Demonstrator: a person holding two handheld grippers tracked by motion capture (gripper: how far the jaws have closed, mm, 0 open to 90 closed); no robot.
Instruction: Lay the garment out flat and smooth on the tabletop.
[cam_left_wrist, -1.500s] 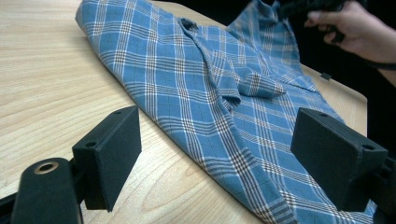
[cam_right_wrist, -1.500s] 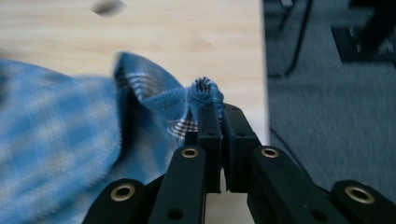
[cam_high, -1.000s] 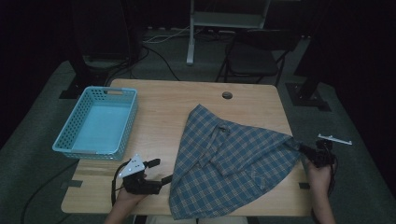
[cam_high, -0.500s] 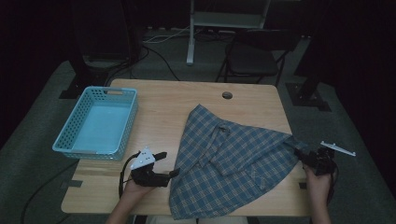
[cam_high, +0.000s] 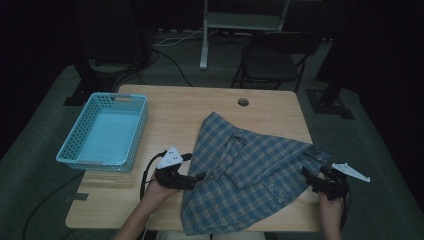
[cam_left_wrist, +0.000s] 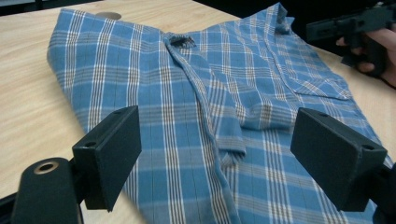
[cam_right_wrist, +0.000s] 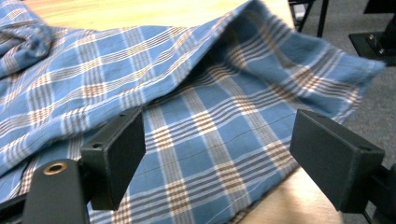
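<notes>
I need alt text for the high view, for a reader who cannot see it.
A blue plaid shirt lies spread on a wooden table, with an open left gripper and open right gripper at its near edges. A light blue basket sits at the left.

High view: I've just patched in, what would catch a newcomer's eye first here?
The blue plaid shirt spread over the right half of the wooden table, one corner hanging past the right edge. The left gripper at its left edge and the right gripper at its right edge both stand open; the right's jaws have just been opening, nothing clamped. A light blue basket sits far left.
</notes>
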